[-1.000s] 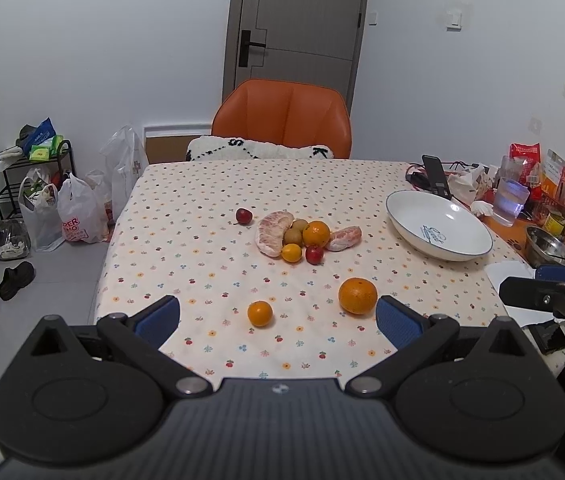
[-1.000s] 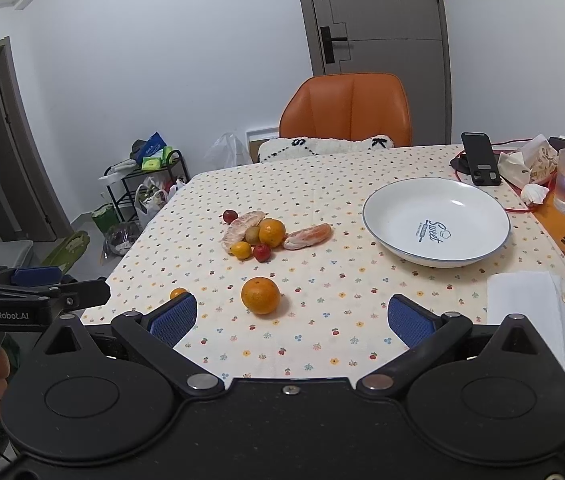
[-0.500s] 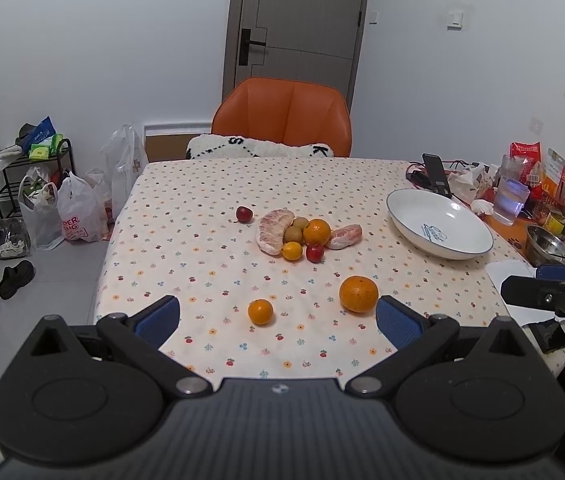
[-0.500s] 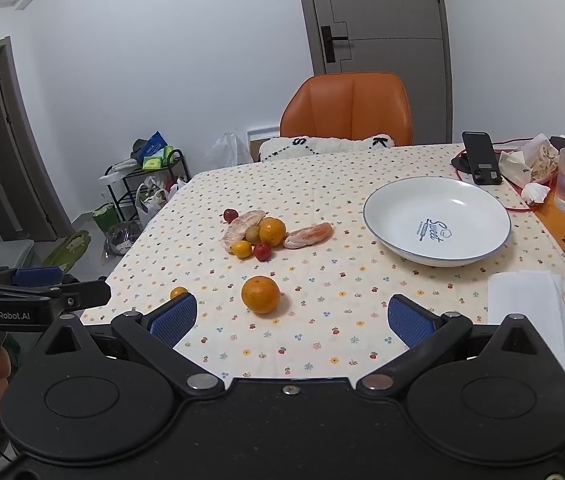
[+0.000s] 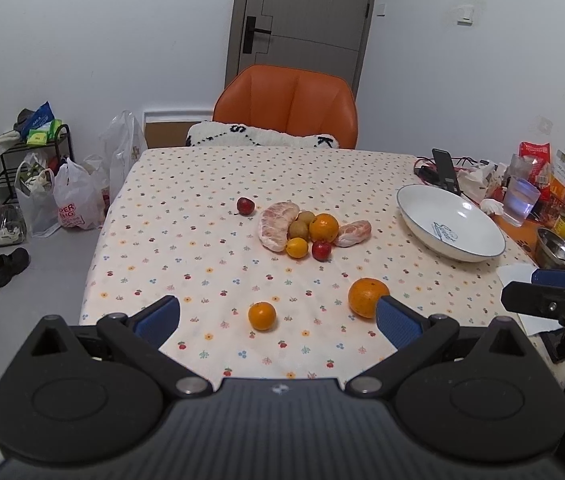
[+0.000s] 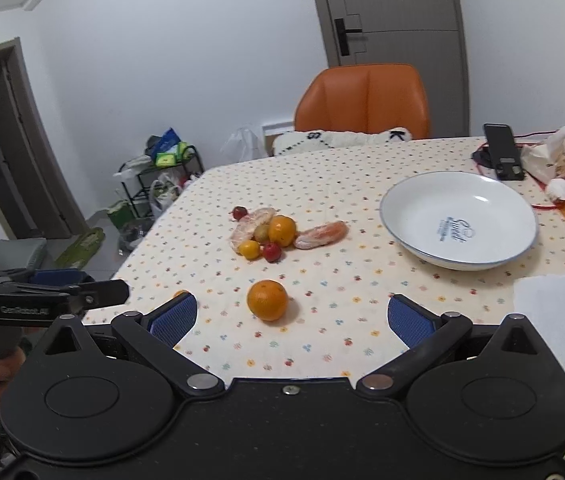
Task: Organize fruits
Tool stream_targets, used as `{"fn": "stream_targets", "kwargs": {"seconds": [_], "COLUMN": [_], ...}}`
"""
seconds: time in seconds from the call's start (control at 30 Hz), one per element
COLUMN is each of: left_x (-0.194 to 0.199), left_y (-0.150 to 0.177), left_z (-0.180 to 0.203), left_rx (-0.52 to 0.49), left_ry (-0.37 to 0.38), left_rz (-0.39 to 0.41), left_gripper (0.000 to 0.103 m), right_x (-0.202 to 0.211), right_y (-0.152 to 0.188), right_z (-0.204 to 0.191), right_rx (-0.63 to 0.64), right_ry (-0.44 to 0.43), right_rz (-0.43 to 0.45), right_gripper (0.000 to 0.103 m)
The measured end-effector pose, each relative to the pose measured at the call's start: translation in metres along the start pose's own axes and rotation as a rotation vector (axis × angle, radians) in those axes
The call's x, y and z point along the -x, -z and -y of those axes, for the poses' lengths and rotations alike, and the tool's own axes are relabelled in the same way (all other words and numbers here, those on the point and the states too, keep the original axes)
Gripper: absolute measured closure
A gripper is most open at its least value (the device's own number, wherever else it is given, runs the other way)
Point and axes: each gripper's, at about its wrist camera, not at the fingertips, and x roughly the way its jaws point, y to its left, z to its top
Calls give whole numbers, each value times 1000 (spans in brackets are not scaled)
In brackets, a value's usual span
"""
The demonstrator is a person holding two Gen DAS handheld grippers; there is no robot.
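Observation:
A pile of fruit [image 5: 302, 232] lies mid-table: peeled pomelo pieces, an orange, kiwis, a small yellow citrus and a red fruit. Another red fruit [image 5: 245, 205] sits apart to its left. Nearer me lie a small tangerine [image 5: 262, 315] and a large orange [image 5: 367, 297] [image 6: 267, 299]. An empty white bowl [image 5: 450, 222] [image 6: 458, 218] stands at the right. My left gripper [image 5: 276, 316] is open above the near table edge, the tangerine between its blue pads. My right gripper [image 6: 292, 318] is open too, the large orange just beyond its fingertips.
An orange chair [image 5: 286, 106] with a white cushion stands behind the floral tablecloth [image 5: 186, 208]. A phone on a stand [image 6: 503, 156], a water cup [image 5: 520, 204], snack packs, a metal bowl [image 5: 558, 246] and a white napkin [image 6: 554, 320] crowd the right side. Bags and a rack stand on the floor at left.
The right wrist view has swung slightly, so the fruit and bowl sit a little further right and lower. The left gripper and the fruit have barely shifted.

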Motion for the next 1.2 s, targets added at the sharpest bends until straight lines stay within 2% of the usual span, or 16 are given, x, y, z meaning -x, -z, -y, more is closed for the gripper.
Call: {"fn": "stream_targets", "kwargs": {"seconds": [0.33,0.47,0.67,0.77,0.83,0.97,1.2], "left_x": [-22,-32,-48,-56,-62,-74,-89], "left_y": [0,1,4,5,6,10,15], "left_z": [-3,-3,-10,-14,-14,-16,-19], "left_rx": [11,8,39,56,58,67,81], "left_ry": [27,26,14,11,11,20,29], "left_rz": [17,19,13,4,-10,-40,-76], "left_gripper": [2,3,21,27,36,41,59], "right_x": [-24,-38,-56,-66,-73,-86,-102], "right_y": [-2,-3,-3,-2,-2,0,2], "right_z": [9,14,16,16,16,15,14], "right_rx": [-1,-17,-11,-7,-5,-4,-2], "right_ry": [-36,-49,-85,-104,-119,-134,-161], "right_rz": [-1,-26,-54,-69,-84,-111,-142], "right_gripper": [2,16,19,25,29,36,43]}}
